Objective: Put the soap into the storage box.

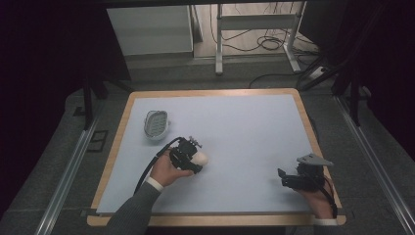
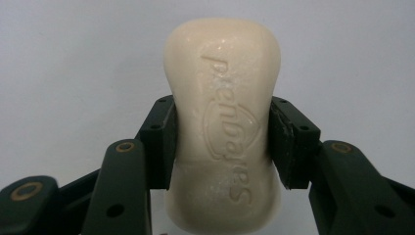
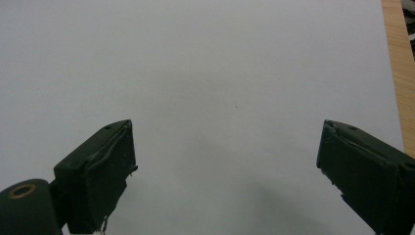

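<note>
A cream bar of soap (image 2: 225, 122) with raised lettering sits squeezed between the two black pads (image 2: 161, 142) of my left gripper (image 2: 222, 142), which is shut on its waist. In the high view that left gripper (image 1: 195, 159) lies low over the white mat left of centre, with the soap (image 1: 201, 158) sticking out at its tip. A white soap dish (image 1: 156, 124) with a ribbed inside stands on the mat behind and to the left of it. My right gripper (image 1: 283, 177) rests near the front right of the mat, jaws wide apart with nothing between them (image 3: 227, 161).
The white mat (image 1: 244, 127) covers a wooden-edged table (image 1: 117, 147). The wooden edge (image 3: 397, 63) runs along the right of the right gripper view. Beyond the table are a white desk frame (image 1: 254, 34), floor cables and dark surroundings.
</note>
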`<state>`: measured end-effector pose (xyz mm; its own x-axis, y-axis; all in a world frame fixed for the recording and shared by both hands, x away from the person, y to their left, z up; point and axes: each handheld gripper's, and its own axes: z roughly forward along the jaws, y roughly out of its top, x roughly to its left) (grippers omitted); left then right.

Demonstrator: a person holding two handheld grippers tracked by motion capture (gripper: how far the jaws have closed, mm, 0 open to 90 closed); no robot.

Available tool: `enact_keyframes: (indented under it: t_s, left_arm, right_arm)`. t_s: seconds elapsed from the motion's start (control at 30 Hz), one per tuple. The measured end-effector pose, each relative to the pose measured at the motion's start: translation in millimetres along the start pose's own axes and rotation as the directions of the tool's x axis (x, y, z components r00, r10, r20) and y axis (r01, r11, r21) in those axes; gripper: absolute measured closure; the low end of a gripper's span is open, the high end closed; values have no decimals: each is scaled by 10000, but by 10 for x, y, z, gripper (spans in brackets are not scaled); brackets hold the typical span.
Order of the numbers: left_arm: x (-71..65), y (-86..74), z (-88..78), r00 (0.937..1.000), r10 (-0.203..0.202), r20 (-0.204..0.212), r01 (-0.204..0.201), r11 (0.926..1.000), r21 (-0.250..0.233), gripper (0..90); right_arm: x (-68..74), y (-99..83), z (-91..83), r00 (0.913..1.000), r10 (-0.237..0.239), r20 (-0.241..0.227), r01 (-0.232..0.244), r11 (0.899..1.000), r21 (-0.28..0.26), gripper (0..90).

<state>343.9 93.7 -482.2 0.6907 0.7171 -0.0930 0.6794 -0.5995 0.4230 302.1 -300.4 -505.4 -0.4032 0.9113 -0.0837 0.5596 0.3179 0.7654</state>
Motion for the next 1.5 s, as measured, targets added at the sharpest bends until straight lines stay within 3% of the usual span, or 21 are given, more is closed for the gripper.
enact_keyframes:
  t_s: [1.5]
  left_arm:
    - [265,137,-364,9992,-311,-251,293,9970,-712,499]
  right_arm:
    - [-21,-23,20,10000,-15,95,14,9999,126,72]
